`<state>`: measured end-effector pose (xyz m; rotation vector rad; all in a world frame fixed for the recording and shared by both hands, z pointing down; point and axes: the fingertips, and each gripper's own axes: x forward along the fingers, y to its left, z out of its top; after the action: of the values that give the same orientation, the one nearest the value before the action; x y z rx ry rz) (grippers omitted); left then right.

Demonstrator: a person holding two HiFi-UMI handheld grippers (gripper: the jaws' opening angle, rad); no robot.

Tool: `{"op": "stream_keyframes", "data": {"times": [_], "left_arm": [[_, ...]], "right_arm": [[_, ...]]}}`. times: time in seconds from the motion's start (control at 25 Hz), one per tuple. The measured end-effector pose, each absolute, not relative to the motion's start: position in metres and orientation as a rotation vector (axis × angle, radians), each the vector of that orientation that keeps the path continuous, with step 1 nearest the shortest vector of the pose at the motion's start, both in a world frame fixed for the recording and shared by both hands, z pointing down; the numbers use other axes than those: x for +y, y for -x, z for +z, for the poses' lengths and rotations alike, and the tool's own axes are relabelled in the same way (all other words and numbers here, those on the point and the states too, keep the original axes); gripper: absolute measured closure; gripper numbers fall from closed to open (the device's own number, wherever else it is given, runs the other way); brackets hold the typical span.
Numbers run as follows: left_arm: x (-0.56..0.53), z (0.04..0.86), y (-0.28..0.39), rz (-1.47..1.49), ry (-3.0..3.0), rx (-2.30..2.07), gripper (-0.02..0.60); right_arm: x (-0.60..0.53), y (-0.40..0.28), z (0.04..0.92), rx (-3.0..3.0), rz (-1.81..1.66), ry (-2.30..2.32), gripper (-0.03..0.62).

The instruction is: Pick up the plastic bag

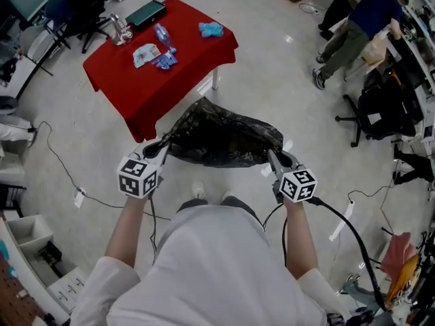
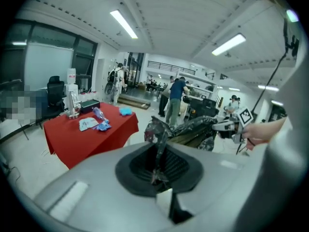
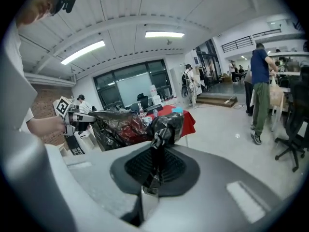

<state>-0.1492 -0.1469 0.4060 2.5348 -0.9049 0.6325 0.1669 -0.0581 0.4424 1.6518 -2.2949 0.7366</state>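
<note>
**Inspector:** Progress on the pick-up?

**Assessor:** In my judgement it is done in substance. The crumpled black plastic bag [image 1: 224,138] hangs in the air, stretched between the two tools and sagging in the middle. It is in front of the person and on the near side of the table under a red cloth [image 1: 129,80]. It rests on nothing I can see. From above it shows against the pale floor [image 1: 285,80] just beside the table's near corner.

**Inspector:** Grip?

**Assessor:** The left gripper [image 1: 162,147] has its jaws pressed together on a twisted strip of the bag's film at one end. The right gripper [image 1: 274,158] is clamped the same way on a bunched fold at the other end. Each gripper view shows film pinched between the pads, with no gap.

**Inspector:** What is left to do?

**Assessor:** Little, as I read it. The hold must be kept. The film is thin and slack, so a pinch on the edge could slip.

**Inspector:** Containers and contents?

**Assessor:** The bag is the only one I can report. Its mouth is not in view and the film is dark, so I cannot tell whether anything is inside. A clear plastic bottle [image 1: 161,34] and a light blue cloth [image 1: 211,28] lie loose on the table, well apart from the bag.
</note>
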Motion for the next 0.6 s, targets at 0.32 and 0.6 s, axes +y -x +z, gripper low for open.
{"op": "stream_keyframes", "data": {"times": [0.32, 0.6], "left_arm": [[-0.101, 0.366, 0.125, 0.546, -2.553, -1.033, 0.577], [-0.080, 0.365, 0.113, 0.543, -2.526, -1.147, 0.577]], "right_arm": [[-0.024, -0.188, 0.382, -2.347, 0.514, -1.628, 0.589], [-0.003, -0.208, 0.378, -2.367, 0.448, -1.574, 0.589]]}}
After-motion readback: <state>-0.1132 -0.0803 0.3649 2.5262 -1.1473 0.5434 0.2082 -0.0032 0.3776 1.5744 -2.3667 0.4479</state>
